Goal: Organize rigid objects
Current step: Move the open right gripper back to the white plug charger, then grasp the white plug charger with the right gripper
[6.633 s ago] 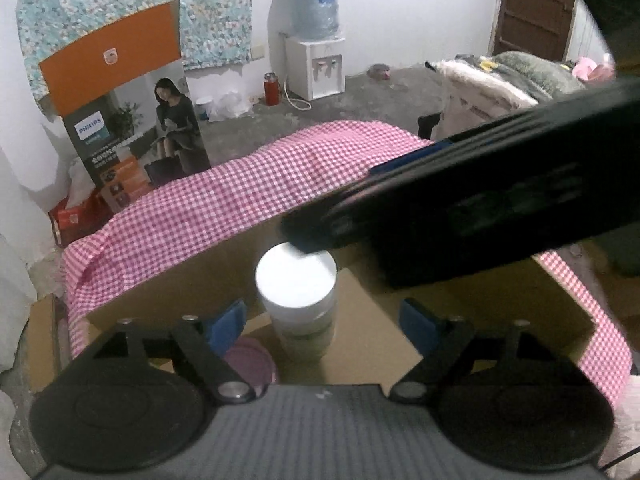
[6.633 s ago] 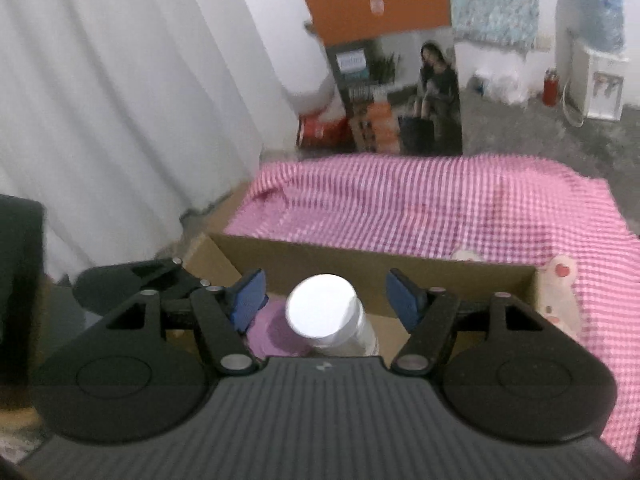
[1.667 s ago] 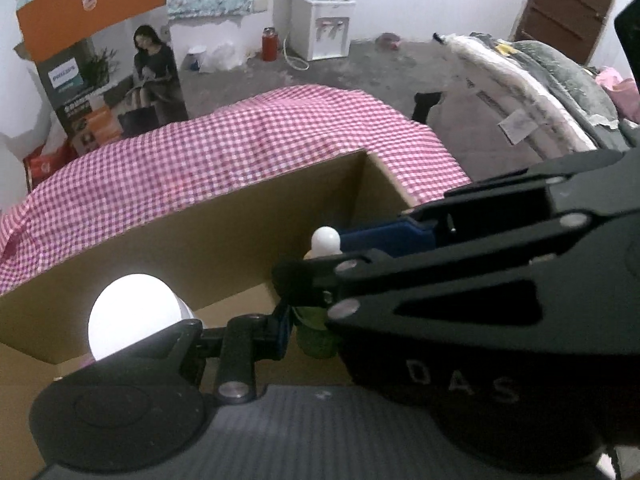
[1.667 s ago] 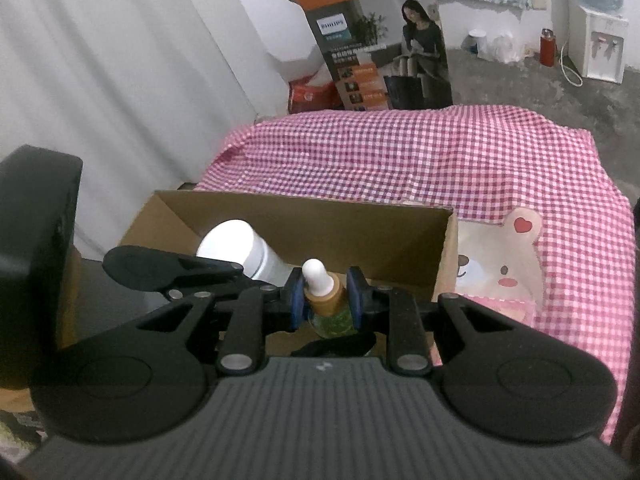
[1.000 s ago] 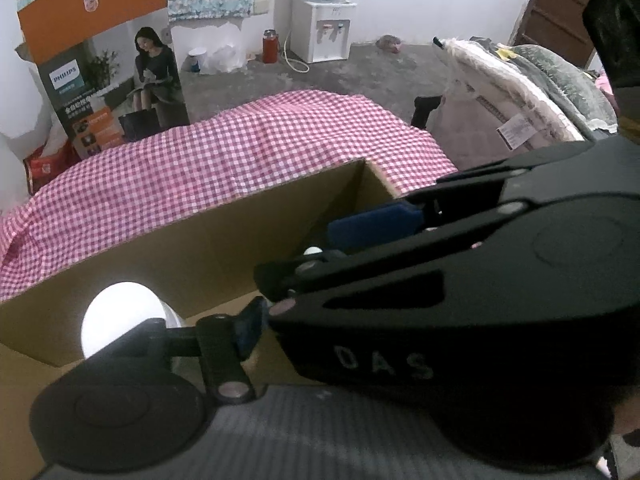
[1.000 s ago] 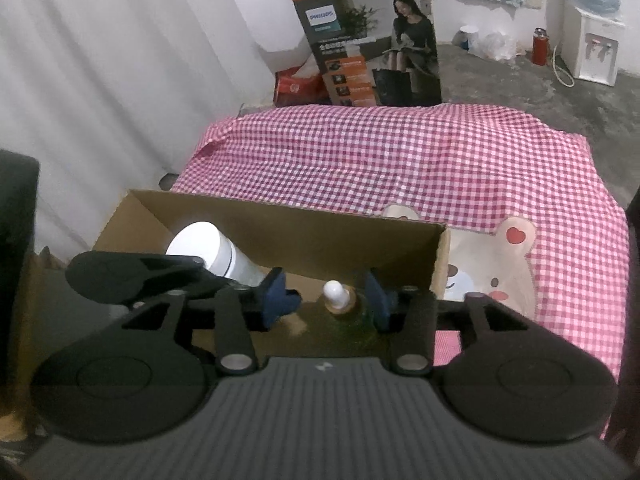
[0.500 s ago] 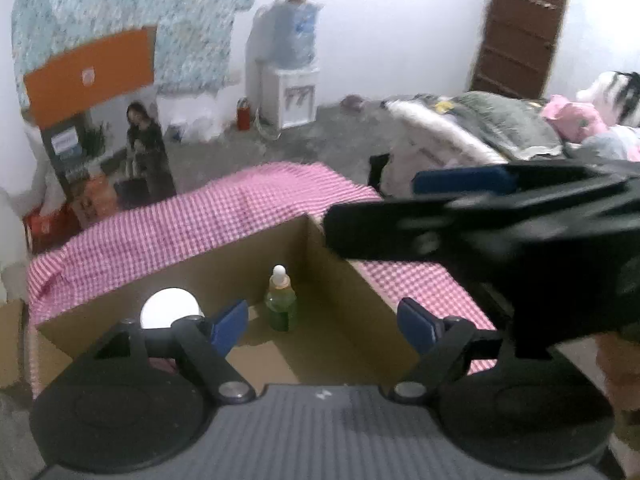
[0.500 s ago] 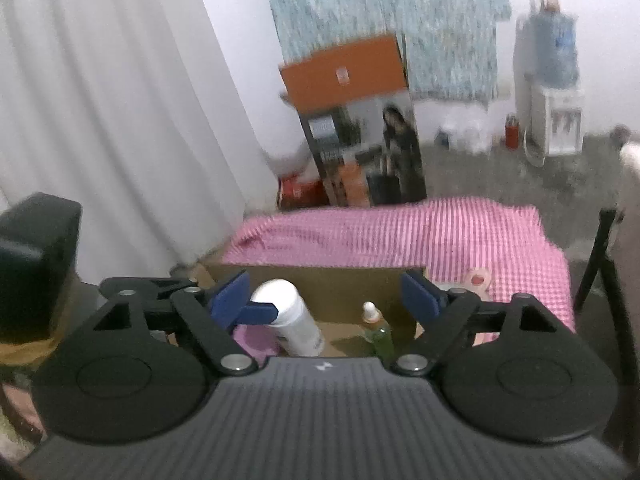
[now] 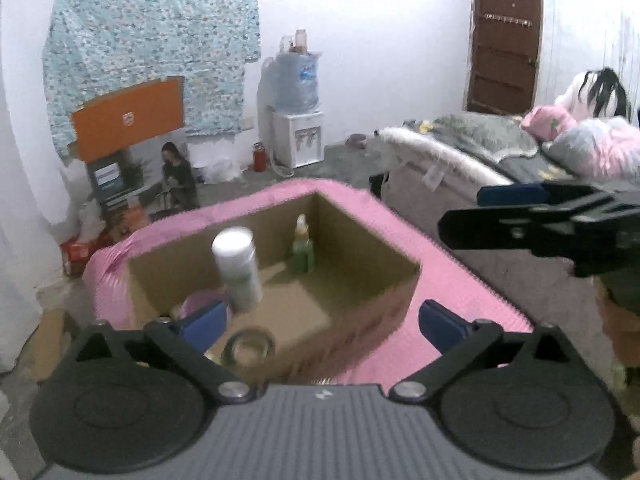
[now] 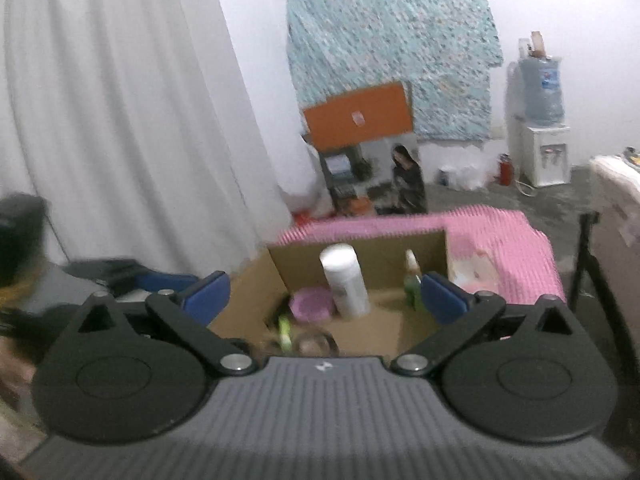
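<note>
Standing in box [image 9: 362,276]: two bottles [image 9: 238,268], one jar [image 9: 249,347].

Beyond my work spot, a pale blue flowered cloth [image 9: 148,48] hangs on the far white wall, and below it a tall printed carton with an orange top [image 9: 128,114] leans by the wall. Right of that stands a white water dispenser with a blue bottle on top [image 9: 294,120], a small red flask [image 9: 259,156] at its foot. A dark brown wooden door [image 9: 504,40] stands far right, with a bed heaped with grey and pink bedding [image 9: 520,152] nearer. White curtains [image 10: 120,100] fill my left side.
</note>
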`<state>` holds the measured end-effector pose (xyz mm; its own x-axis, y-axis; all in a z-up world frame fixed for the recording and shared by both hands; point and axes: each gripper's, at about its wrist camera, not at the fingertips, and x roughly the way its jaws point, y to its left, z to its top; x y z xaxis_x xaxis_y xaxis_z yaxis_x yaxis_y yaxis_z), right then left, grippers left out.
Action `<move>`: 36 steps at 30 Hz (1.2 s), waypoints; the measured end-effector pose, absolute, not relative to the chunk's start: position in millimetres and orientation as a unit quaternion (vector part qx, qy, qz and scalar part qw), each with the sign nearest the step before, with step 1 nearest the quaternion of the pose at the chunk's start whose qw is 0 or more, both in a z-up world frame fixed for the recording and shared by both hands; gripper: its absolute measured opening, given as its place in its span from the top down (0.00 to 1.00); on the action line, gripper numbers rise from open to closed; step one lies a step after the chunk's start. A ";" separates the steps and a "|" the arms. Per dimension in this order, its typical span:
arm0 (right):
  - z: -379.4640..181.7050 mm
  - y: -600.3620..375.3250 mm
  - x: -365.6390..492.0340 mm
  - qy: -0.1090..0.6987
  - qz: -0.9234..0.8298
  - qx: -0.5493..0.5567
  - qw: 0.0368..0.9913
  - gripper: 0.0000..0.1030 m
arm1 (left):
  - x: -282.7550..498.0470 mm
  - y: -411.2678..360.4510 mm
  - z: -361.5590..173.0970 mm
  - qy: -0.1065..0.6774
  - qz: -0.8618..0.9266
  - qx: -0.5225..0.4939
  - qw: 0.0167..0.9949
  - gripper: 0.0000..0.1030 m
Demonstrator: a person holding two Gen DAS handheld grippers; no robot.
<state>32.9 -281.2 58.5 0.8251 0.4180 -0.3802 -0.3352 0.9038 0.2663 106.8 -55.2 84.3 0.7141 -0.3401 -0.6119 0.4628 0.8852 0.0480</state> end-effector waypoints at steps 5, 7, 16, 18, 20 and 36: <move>28.6 -248.5 22.5 0.276 0.173 0.015 0.945 0.01 | 84.8 -37.8 42.3 0.333 -0.177 0.090 0.922 0.00; 22.5 -238.5 19.7 0.290 0.160 -0.011 0.944 0.01 | 85.1 -27.0 25.0 0.353 -0.178 0.053 0.917 0.00; -6.1 -214.2 28.4 0.328 0.148 -0.052 0.932 0.01 | 80.2 12.8 -17.8 0.369 -0.190 -0.036 0.909 0.00; -15.7 -211.8 30.8 0.335 0.174 -0.028 0.926 0.01 | 83.8 18.5 -22.5 0.365 -0.198 -0.045 0.908 0.00; -24.4 -207.5 32.5 0.338 0.186 0.008 0.923 0.01 | 90.0 21.6 -29.5 0.371 -0.207 -0.051 0.904 0.00; -82.3 -147.2 60.3 0.395 0.235 0.143 0.876 0.36 | 106.1 -0.4 -76.0 0.348 -0.205 0.086 0.911 0.17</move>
<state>60.3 -147.2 -82.3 0.5773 0.5251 -0.6253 -0.2992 0.8486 0.4364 106.1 -0.4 -76.0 0.6740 -0.3143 -0.6685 0.4343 0.9006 0.0144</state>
